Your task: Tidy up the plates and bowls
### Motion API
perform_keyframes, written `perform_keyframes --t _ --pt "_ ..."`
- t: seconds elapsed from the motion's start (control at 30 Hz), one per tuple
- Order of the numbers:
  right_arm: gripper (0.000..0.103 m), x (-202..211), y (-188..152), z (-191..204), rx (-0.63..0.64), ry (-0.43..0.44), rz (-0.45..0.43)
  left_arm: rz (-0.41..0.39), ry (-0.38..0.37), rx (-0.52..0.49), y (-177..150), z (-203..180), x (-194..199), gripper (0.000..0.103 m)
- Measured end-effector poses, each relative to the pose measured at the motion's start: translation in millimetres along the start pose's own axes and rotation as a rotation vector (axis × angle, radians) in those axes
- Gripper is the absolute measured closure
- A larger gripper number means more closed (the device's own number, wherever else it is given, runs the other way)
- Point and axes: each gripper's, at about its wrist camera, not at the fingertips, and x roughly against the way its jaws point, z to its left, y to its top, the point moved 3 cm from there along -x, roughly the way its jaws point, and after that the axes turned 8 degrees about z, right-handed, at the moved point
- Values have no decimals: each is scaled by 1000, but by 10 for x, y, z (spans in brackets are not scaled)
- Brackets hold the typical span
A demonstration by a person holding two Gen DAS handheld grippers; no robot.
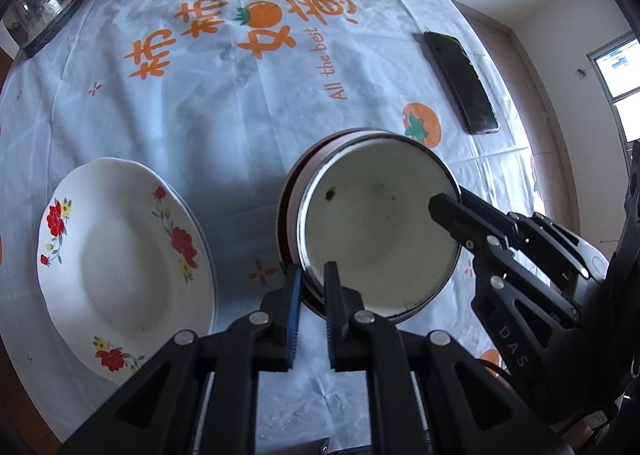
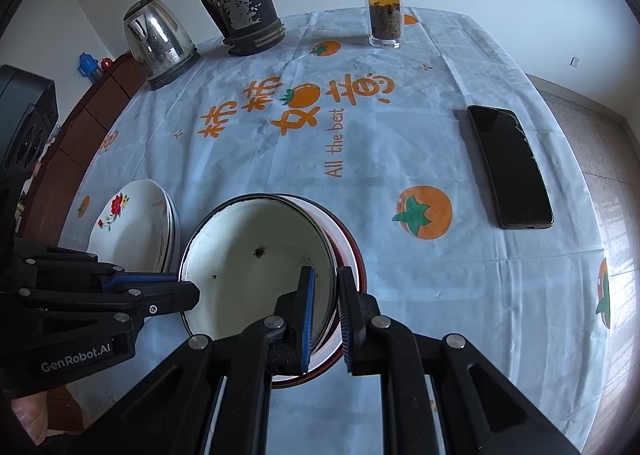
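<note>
Both grippers, left (image 1: pixel 312 279) and right (image 2: pixel 326 287), clamp the enamel bowl's (image 1: pixel 380 231) rim; it sits nested in another. Plates (image 2: pixel 136 231) stand stacked left; little remains.

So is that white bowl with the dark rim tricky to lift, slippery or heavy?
Probably stiff and light: the bowl looks like thin enamel. Its glossy wall may slip, though the left gripper and right gripper each pinch the rim. It sits in a second bowl, which could shift.
</note>
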Motion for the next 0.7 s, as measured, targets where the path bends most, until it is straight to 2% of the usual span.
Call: perform_keyframes --t 0.7 --pt "88 -3 -4 18 5 -20 -21 -20 -5 4 2 -9 49 95"
